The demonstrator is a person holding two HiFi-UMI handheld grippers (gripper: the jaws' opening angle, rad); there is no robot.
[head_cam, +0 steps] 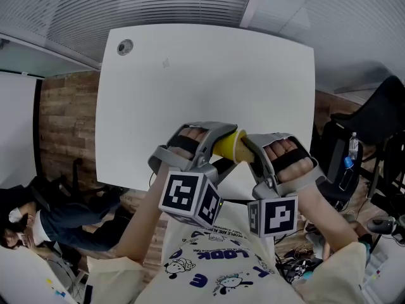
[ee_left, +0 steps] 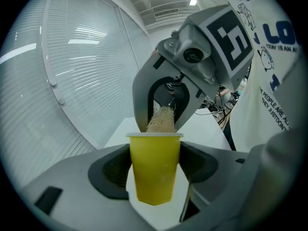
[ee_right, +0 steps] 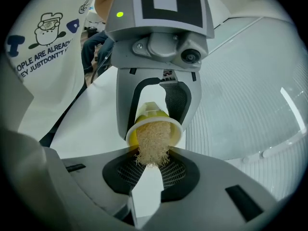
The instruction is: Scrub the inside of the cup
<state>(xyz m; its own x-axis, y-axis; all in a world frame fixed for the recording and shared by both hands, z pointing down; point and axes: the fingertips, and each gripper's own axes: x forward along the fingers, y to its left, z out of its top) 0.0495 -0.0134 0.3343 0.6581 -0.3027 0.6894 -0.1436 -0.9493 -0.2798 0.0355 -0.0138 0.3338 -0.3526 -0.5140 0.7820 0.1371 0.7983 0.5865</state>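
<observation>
A yellow cup [head_cam: 231, 145] is held clear of the white worktop [head_cam: 209, 75], between the two grippers where they meet in front of the person. It is clamped by its sides in the left gripper [head_cam: 214, 143], whose pads are pressed against the walls near the base. The cup is seen to be plain plastic, tapering towards the base, with a thin paler rim, and is turned so that its mouth faces the right gripper [head_cam: 252, 147]. The mouth is filled by a beige, fibrous scrubber [ee_right: 153, 146], one frayed end of which is pinched between the narrowly set jaws of the right gripper.
</observation>
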